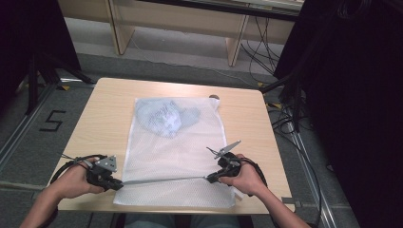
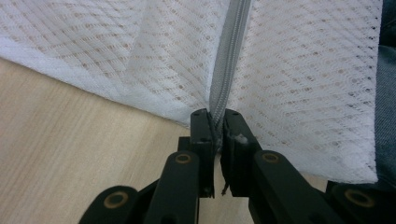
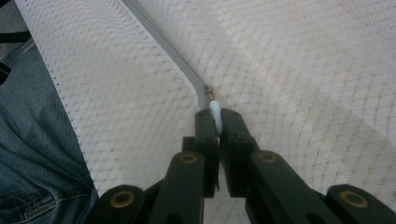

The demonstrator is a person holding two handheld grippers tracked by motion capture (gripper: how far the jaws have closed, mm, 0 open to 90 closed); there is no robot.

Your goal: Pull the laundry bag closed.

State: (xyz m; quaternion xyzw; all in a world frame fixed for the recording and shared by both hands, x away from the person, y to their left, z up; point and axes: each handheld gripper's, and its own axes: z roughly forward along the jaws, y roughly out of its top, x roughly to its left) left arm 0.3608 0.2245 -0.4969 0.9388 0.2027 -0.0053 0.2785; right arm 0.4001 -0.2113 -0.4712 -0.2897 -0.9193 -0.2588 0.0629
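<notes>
Two grippers work the mesh bag (image 1: 177, 156) lying near the tabletop's (image 1: 104, 118) front edge. Left gripper (image 2: 215, 123) pinches the zipper (image 2: 226, 65) end to hold it tight; right gripper (image 3: 215, 121) clamps the white pull tab (image 3: 214, 112) for sliding, I think.

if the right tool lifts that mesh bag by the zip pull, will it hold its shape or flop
Probably flop: the mesh bag is thin see-through netting that already lies flat and puckers toward the zipper. It likely feels light, though the bundled cloth inside would slide toward the low end. The small white pull, pinched in the right tool, looks smooth and might slip.
</notes>
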